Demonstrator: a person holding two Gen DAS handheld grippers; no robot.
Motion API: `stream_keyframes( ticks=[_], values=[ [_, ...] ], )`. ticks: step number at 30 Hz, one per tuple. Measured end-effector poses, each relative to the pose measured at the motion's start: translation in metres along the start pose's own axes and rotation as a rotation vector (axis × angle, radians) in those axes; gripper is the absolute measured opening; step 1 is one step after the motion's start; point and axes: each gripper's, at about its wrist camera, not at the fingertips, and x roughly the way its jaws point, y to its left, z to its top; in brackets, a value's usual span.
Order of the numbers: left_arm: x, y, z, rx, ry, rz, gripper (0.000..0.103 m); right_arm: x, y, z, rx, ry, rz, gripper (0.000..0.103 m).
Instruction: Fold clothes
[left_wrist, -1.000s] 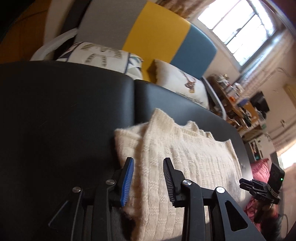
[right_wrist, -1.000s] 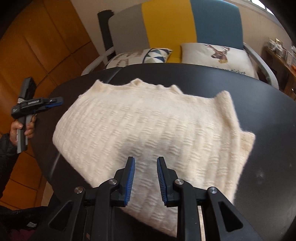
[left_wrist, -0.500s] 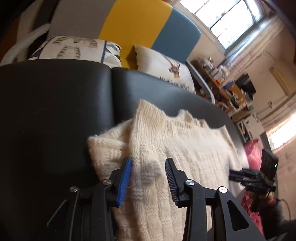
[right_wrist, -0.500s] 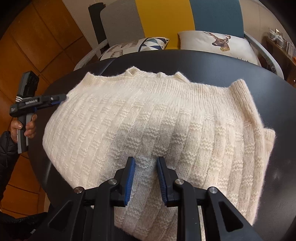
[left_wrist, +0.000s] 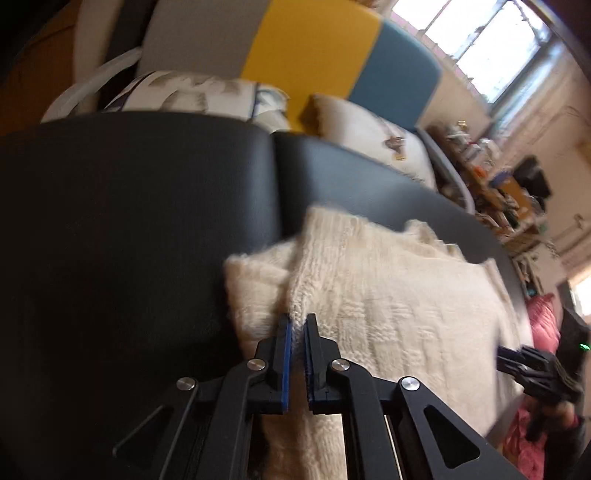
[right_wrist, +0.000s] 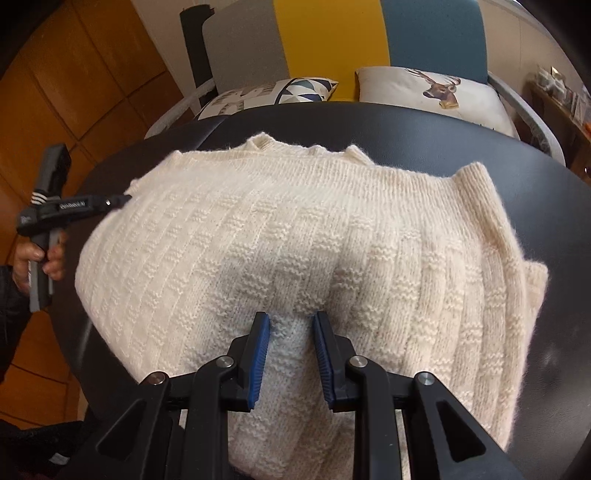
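- Cream knitted wool: a folded sweater (right_wrist: 295, 251) lies flat on the black counter (right_wrist: 554, 206), stretching away from both pairs of tongs.
- The left tongs (left_wrist: 297, 325) are clenched on a raised ridge of the sweater (left_wrist: 388, 314) at its edge; wool fills the narrow slot between the blue pads.
- The right tongs (right_wrist: 291, 325) stand released, one pad on each side of a strip of knit at the sweater's near edge; whether they press down on it cannot be told.
- Seen from the right tongs, the left tongs (right_wrist: 122, 199) touch the sweater's far left corner, and the person's hand (right_wrist: 44, 254) grips their handle.
- Seen from the left tongs, the right tongs (left_wrist: 517, 363) sit at the far right, by the sweater's edge.
- Beyond the counter, ahead of both tongs, stands a grey, yellow and blue sofa (right_wrist: 332, 33) with a deer cushion (right_wrist: 436, 92) and a patterned cushion (right_wrist: 273, 92).
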Motion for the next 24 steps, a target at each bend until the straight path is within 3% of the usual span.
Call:
stream_keyframes(
  ticks=[5, 6, 10, 14, 18, 21, 22, 23, 24],
  values=[
    [-0.032, -0.012, 0.005, -0.03, -0.087, 0.029, 0.024, -0.005, -0.008, 0.001, 0.04, -0.014, 0.049, 0.024],
    [-0.039, -0.022, 0.007, 0.01, -0.104, 0.021, 0.028, -0.007, -0.008, 0.002, 0.038, -0.019, 0.055, 0.024],
    [-0.03, -0.078, 0.013, 0.27, -0.051, -0.021, 0.047, -0.016, -0.006, 0.002, 0.031, -0.043, 0.076, 0.024],
    [0.01, -0.127, 0.017, 0.485, 0.097, -0.056, 0.063, -0.021, -0.004, -0.001, 0.006, -0.037, 0.044, 0.024],
    [0.047, -0.143, 0.03, 0.579, 0.204, 0.006, 0.064, -0.024, -0.006, -0.001, -0.021, -0.034, 0.017, 0.024],
    [0.066, -0.142, 0.033, 0.588, 0.238, 0.022, 0.061, -0.026, -0.013, 0.001, -0.011, -0.04, 0.008, 0.024],
    [0.073, -0.141, 0.031, 0.587, 0.249, 0.034, 0.055, -0.026, -0.015, 0.002, -0.007, -0.042, 0.005, 0.024],
    [0.077, -0.14, 0.028, 0.59, 0.249, 0.055, 0.034, -0.027, -0.017, 0.002, -0.004, -0.044, 0.002, 0.024],
    [0.079, -0.14, 0.025, 0.609, 0.236, 0.067, 0.023, -0.026, -0.019, 0.002, -0.005, -0.042, -0.004, 0.024]
  ],
)
